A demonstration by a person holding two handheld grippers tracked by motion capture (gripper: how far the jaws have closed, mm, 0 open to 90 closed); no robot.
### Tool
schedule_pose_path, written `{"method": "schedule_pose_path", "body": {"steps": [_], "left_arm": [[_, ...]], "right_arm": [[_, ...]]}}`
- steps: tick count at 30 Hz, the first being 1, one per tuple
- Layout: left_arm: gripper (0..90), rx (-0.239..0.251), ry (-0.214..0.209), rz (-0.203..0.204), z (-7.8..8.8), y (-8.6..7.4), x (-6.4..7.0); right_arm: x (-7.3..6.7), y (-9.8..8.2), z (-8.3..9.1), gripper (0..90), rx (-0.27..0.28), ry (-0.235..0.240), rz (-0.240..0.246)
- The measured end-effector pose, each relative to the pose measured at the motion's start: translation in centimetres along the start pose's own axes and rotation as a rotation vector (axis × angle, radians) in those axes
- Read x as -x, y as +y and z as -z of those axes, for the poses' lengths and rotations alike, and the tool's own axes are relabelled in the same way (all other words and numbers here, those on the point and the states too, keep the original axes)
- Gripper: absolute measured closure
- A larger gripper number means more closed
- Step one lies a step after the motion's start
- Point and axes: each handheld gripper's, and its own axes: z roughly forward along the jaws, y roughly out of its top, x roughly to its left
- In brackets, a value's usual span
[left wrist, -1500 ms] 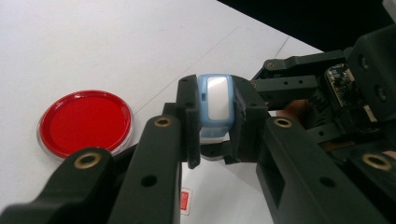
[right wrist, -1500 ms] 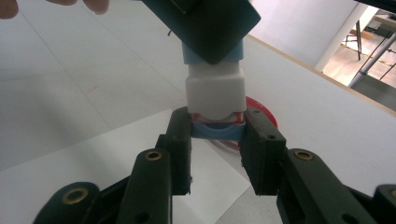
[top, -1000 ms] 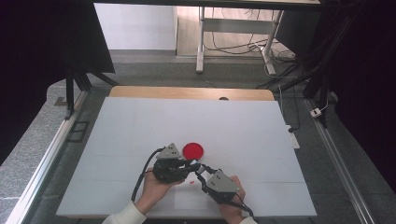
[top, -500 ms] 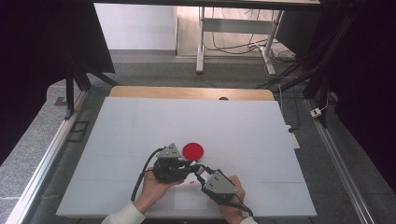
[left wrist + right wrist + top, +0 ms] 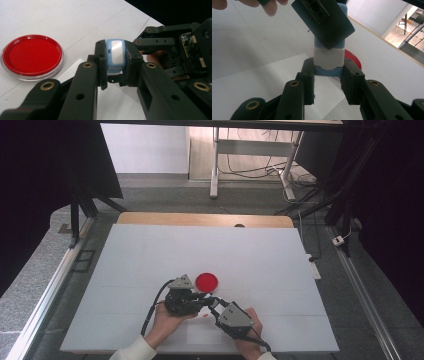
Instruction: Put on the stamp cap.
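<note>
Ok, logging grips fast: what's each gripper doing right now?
Left gripper: shut on the small blue and white block.
Right gripper: shut on the same block's other end.

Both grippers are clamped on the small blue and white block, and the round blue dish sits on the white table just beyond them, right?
Not quite: the round dish is red, not blue, as the left gripper view shows. The rest holds: the left gripper and the right gripper are both shut on the small blue and white block, with the dish on the white table just beyond.
</note>
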Motion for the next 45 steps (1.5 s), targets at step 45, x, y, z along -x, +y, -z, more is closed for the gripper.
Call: {"method": "schedule_pose_path", "body": {"steps": [45], "left_arm": [[75.6, 0.036, 0.031, -0.023, -0.06, -0.22, 0.07]], "right_arm": [[0.75, -0.41, -0.40, 59.9, -0.029, 0.045, -0.034]]}}
